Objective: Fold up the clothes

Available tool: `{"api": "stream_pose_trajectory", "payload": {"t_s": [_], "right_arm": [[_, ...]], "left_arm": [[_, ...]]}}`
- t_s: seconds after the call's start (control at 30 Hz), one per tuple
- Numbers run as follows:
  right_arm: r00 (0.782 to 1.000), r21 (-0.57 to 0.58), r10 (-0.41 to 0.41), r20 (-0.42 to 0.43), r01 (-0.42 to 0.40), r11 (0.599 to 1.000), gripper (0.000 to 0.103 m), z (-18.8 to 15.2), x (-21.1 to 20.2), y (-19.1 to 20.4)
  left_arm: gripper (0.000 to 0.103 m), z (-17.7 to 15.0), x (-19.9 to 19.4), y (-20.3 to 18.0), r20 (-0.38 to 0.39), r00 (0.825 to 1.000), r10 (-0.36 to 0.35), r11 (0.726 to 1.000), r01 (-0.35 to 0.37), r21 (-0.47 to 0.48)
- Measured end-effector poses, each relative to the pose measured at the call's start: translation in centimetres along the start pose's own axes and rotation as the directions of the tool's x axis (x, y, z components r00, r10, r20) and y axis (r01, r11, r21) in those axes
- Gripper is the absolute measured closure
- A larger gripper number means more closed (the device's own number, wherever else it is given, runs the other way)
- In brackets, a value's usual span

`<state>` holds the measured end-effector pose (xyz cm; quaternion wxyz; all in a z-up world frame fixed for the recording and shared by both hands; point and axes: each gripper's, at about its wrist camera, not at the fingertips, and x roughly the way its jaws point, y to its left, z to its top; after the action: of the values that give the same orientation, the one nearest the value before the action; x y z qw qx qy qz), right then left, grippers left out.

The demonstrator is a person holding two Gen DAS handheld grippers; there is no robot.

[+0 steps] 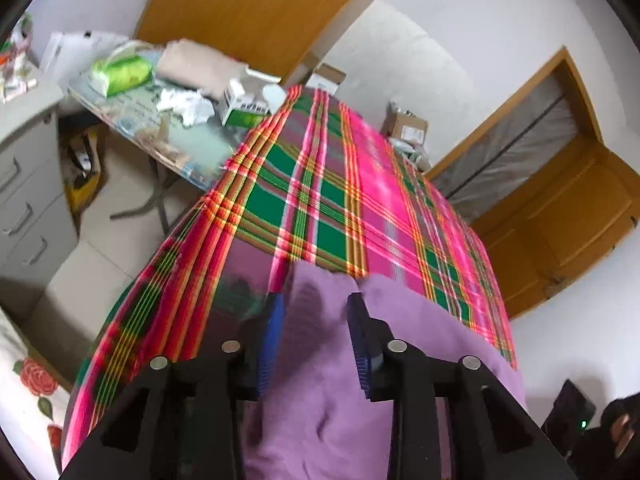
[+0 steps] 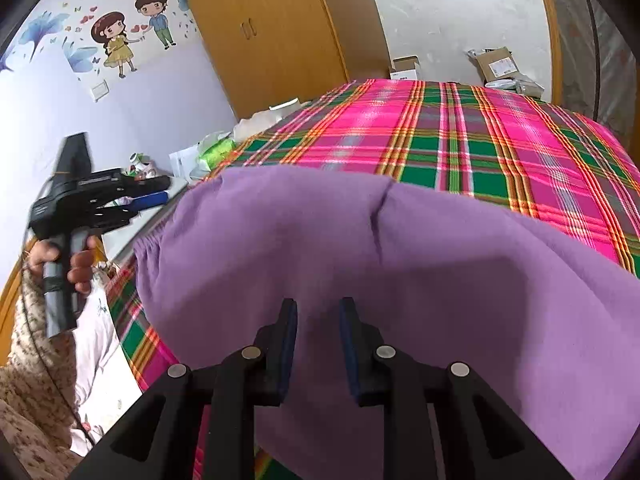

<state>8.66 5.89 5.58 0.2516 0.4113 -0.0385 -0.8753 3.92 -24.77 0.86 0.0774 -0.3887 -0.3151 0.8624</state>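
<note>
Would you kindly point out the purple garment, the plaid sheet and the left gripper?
Purple garment (image 2: 420, 260): right wrist view, flat middle of the fabric.
Plaid sheet (image 1: 320, 200): left wrist view, a green check.
Left gripper (image 2: 158, 194): right wrist view, between its blue-tipped fingers.

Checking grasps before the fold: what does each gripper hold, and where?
Neither holds anything. Left gripper and right gripper both have jaws apart above the purple garment.

The purple garment (image 2: 420, 264) is soft, matt fleece-like cloth. Under it the plaid sheet (image 2: 500, 140) is smooth woven cloth with a slight sheen. The right tongs (image 2: 318, 308) are matt black plastic with blue ribbed pads (image 2: 350, 340) and dull metal pins. The wardrobe (image 2: 272, 28) is smooth, semi-gloss wood.
</note>
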Motion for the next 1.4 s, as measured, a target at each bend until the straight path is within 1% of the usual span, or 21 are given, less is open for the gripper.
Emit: {"api": "stream_pose_trajectory", "payload": {"t_s": [0.07,0.13,0.17,0.27,0.33,0.37,0.4,0.53,0.63,0.7,0.73,0.77,0.93,1.03,1.1,1.17,1.23,1.3,1.4], "right_arm": [[1.0,-0.003,0.008,-0.005,-0.008,1.0,0.08,0.5,0.4,0.6],[1.0,-0.008,0.016,-0.011,-0.016,1.0,0.08,0.8,0.7,1.2],[1.0,-0.008,0.021,-0.013,-0.021,1.0,0.08,0.9,0.9,1.4],[0.999,-0.004,0.03,-0.02,-0.03,1.0,0.08,1.3,1.4,1.8],[0.999,0.0,0.036,-0.026,-0.036,0.999,0.08,1.6,1.9,2.1],[0.999,0.001,0.038,-0.03,-0.038,0.999,0.08,1.7,2.1,2.1],[0.999,0.002,0.041,-0.034,-0.041,0.999,0.08,1.8,2.2,2.2],[0.998,0.002,0.049,-0.044,-0.048,0.999,0.08,2.3,2.9,2.6],[0.997,0.004,0.055,-0.057,-0.055,0.998,0.08,2.3,3.4,2.7],[0.996,0.011,0.062,-0.066,-0.061,0.998,0.08,2.3,3.8,2.8],[0.995,0.013,0.065,-0.069,-0.065,0.998,0.08,2.3,4.0,2.9],[0.995,0.013,0.068,-0.071,-0.068,0.998,0.08,2.3,4.0,2.9],[0.993,0.018,0.081,-0.081,-0.08,0.997,0.08,2.2,4.3,3.2],[0.993,0.023,0.087,-0.082,-0.085,0.996,0.08,2.1,4.4,3.2],[0.993,0.024,0.086,-0.078,-0.084,0.996,0.08,2.1,4.3,3.3],[0.994,0.025,0.087,-0.073,-0.085,0.996,0.08,2.1,4.2,3.4],[0.993,0.026,0.091,-0.072,-0.089,0.996,0.08,2.1,4.3,3.5],[0.992,0.029,0.094,-0.079,-0.092,0.995,0.08,1.9,4.4,3.4],[0.992,0.036,0.094,-0.083,-0.091,0.995,0.08,1.9,4.6,3.2]], "left_arm": [[0.07,0.8,1.1,1.0,-0.04,0.999,-0.03,0.998,0.028,-0.055],[0.07,1.4,2.1,2.0,-0.078,0.996,-0.04,0.991,0.029,-0.127],[0.07,1.6,2.6,2.4,-0.095,0.994,-0.06,0.988,0.046,-0.15],[0.07,1.8,4.1,3.6,-0.168,0.978,-0.124,0.97,0.084,-0.228],[0.07,1.8,4.8,3.9,-0.195,0.963,-0.187,0.956,0.132,-0.263],[0.07,1.7,5.1,3.9,-0.205,0.953,-0.222,0.948,0.163,-0.272],[0.07,1.7,5.4,3.8,-0.212,0.948,-0.238,0.945,0.175,-0.278],[0.07,1.7,6.3,3.5,-0.234,0.943,-0.236,0.948,0.171,-0.267],[0.07,1.8,6.5,3.5,-0.232,0.94,-0.25,0.946,0.186,-0.264],[0.07,1.7,6.4,3.6,-0.22,0.94,-0.262,0.94,0.197,-0.279],[0.081,1.6,6.2,3.5,-0.21,0.94,-0.27,0.938,0.207,-0.278],[0.089,1.5,6.0,3.3,-0.2,0.941,-0.273,0.937,0.214,-0.275],[0.092,1.3,5.1,3.0,-0.152,0.952,-0.267,0.938,0.22,-0.27],[0.093,1.3,4.0,3.0,-0.099,0.958,-0.271,0.932,0.235,-0.275],[0.095,1.4,3.0,2.8,-0.063,0.964,-0.257,0.939,0.233,-0.254],[0.098,1.5,1.9,2.8,-0.023,0.972,-0.235,0.945,0.222,-0.238],[0.098,1.6,1.4,3.1,0.0,0.977,-0.214,0.95,0.208,-0.234],[0.098,1.3,1.6,4.4,0.004,0.981,-0.193,0.946,0.187,-0.265],[0.098,0.5,3.0,6.2,-0.025,0.986,-0.164,0.933,0.146,-0.33]]}}
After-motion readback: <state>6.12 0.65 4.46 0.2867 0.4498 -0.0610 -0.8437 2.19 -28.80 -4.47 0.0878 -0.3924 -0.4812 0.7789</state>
